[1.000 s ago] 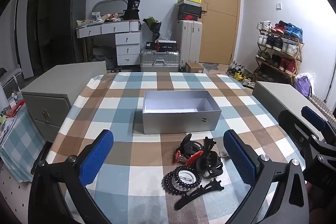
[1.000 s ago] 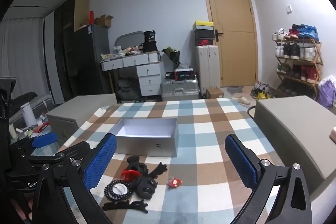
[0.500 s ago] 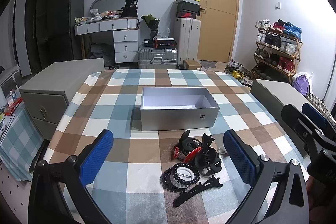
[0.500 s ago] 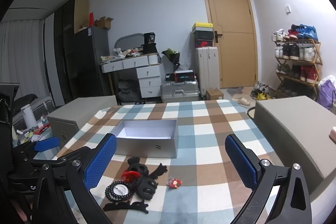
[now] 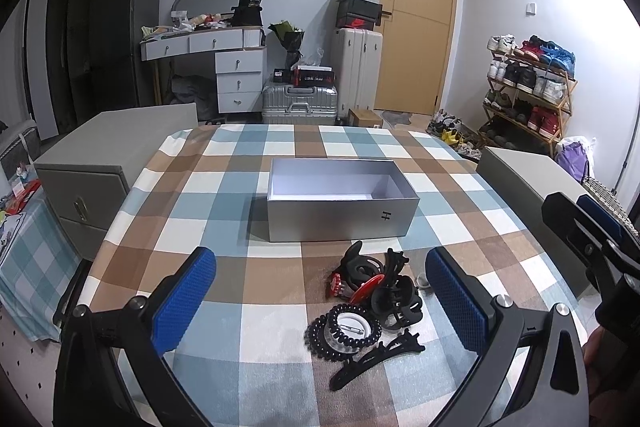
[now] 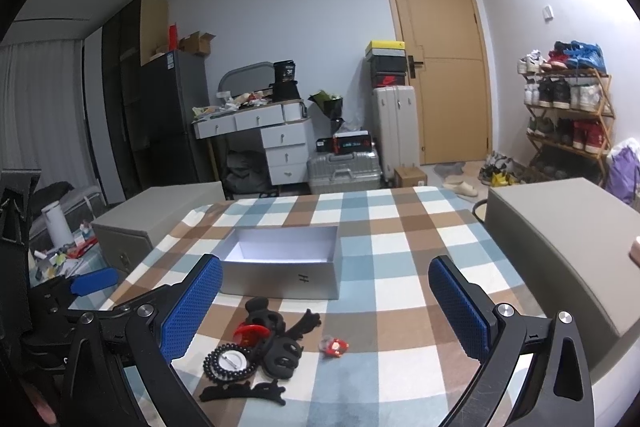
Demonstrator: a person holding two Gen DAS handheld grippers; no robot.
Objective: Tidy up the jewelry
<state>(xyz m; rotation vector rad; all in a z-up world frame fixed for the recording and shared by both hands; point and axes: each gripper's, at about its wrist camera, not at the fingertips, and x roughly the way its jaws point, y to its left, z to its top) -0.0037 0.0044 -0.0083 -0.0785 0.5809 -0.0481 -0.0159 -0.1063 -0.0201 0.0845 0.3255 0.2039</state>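
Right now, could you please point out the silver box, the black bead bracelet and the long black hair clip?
silver box [image 5: 340, 223]: left wrist view, front wall.
black bead bracelet [image 5: 316, 337]: left wrist view, left beads.
long black hair clip [image 5: 376, 357]: left wrist view, middle.

Checked tablecloth [image 5: 224, 195], silver box [image 5: 340, 223]

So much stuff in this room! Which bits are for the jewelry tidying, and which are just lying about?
For the job:
- grey box, open and empty
- bead bracelet
- black claw clips
- flat black clip
- small red piece

Just lying about:
- suitcases
- shoe rack
- dresser
- door
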